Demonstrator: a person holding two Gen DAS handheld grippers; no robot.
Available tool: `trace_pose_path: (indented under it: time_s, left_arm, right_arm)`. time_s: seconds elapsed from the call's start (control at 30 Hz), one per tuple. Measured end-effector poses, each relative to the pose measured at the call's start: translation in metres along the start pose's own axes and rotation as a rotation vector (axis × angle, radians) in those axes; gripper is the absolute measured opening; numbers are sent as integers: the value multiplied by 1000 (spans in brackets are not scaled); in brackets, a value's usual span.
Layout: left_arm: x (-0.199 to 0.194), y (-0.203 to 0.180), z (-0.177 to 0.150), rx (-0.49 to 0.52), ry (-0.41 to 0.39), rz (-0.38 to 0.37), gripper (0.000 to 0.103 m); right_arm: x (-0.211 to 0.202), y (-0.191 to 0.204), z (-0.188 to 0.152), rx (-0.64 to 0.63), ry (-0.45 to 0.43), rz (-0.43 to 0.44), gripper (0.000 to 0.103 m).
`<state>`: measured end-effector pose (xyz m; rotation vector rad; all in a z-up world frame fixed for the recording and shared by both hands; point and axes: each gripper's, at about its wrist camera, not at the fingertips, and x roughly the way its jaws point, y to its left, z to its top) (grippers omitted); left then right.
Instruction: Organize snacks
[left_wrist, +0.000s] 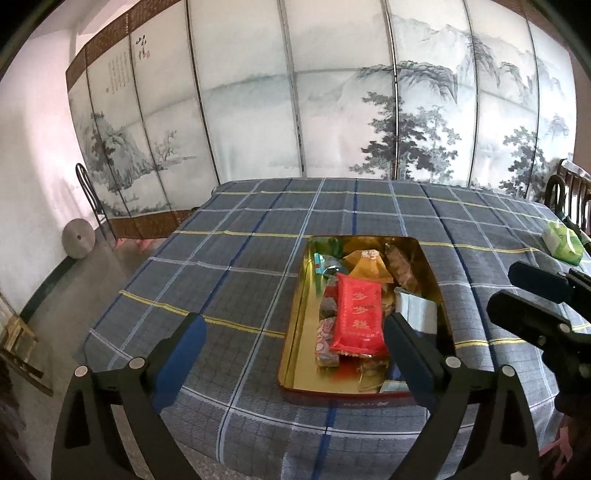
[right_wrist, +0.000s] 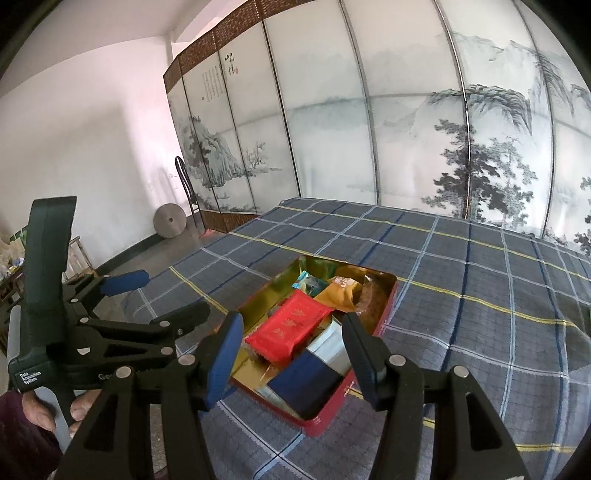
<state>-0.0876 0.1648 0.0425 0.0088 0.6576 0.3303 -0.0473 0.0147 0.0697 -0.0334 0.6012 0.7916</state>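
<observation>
Snack tin (right_wrist: 384, 308) amid bare plaid tablecloth (right_wrist: 480, 280)

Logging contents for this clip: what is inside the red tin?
The red tin holds wrapped snacks: a red packet on top, an orange packet, a dark blue packet. Whatever lies beneath them is covered.

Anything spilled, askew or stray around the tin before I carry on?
One stray: a green-and-white packet lies alone on the plaid tablecloth, apart from the red tin. In the tin, snacks sit jumbled, the red packet on top. Nothing looks spilled or damaged.
</observation>
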Motion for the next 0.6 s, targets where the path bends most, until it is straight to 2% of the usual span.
trace_pose_path:
  time_s: [0.2, 0.3, 0.4, 0.5, 0.53, 0.6]
  left_arm:
    - [-4, -5, 2, 10, 1, 5, 97]
    - [-6, -6, 2, 5, -5, -3, 100]
    - [-7, -4, 5, -19, -7, -10, 100]
    - [-10, -4, 7, -28, -18, 17, 100]
    - [-9, -5, 8, -27, -11, 25, 102]
    - [-9, -8, 8, -21, -7, 42, 102]
  right_arm:
    - [-11, -12, -6, 19, -10, -7, 57]
    - [-14, -33, -12, 51, 9, -53, 65]
    - [-16, -84, -24, 112, 62, -170, 65]
    - [-21, -155, -40, 183, 135, -323, 65]
    - [-24, -187, -48, 206, 179, -408, 65]
    - [-29, -229, -60, 236, 227, -499, 65]
